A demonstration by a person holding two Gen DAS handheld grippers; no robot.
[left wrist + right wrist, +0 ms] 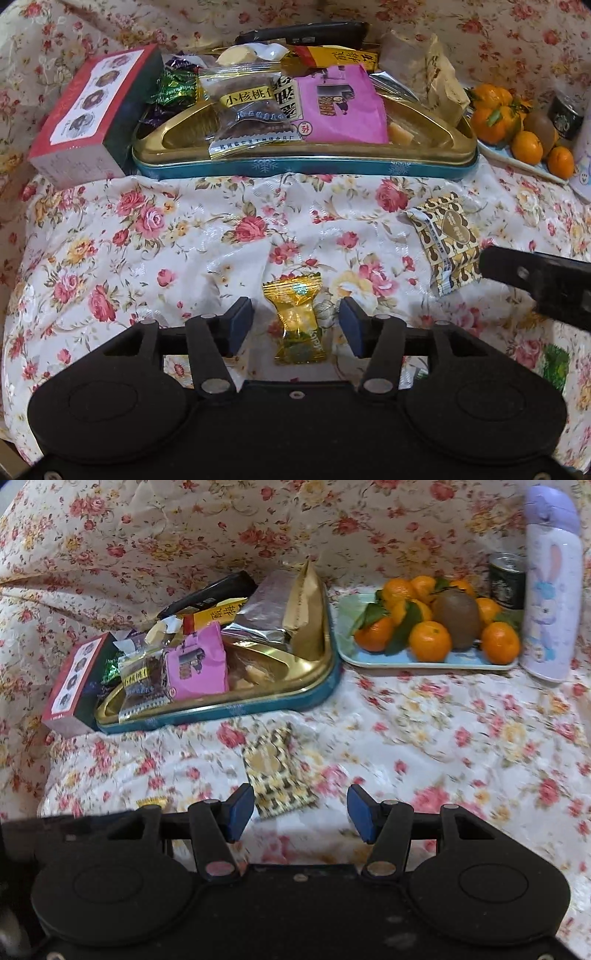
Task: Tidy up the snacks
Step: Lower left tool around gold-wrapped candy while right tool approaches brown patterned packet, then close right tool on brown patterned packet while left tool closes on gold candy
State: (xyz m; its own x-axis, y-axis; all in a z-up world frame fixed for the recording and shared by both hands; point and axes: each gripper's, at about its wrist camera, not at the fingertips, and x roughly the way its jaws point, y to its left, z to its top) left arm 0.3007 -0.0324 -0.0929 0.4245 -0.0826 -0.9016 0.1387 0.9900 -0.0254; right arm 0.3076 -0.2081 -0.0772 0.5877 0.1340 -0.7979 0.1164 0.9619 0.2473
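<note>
A gold-wrapped candy (297,325) lies on the floral cloth, between the blue pads of my left gripper (295,311). The pads stand apart from it on both sides, so the gripper is open. A brown-and-gold checkered packet (443,240) lies to the right, and a black finger (535,280) of my right gripper reaches in beside it. In the right wrist view the same packet (275,775) lies just ahead of the left pad of my right gripper (301,797), which is open and holds nothing. Behind stands a gold tin with a teal wall (303,166), piled with several snack packets.
A red box (88,110) stands against the tin's left side. To the right, a blue plate (388,662) holds tangerines (430,642) and a kiwi. A dark can (508,579) and a lilac bottle (550,590) stand beyond it. A green wrapper (556,363) lies at the lower right.
</note>
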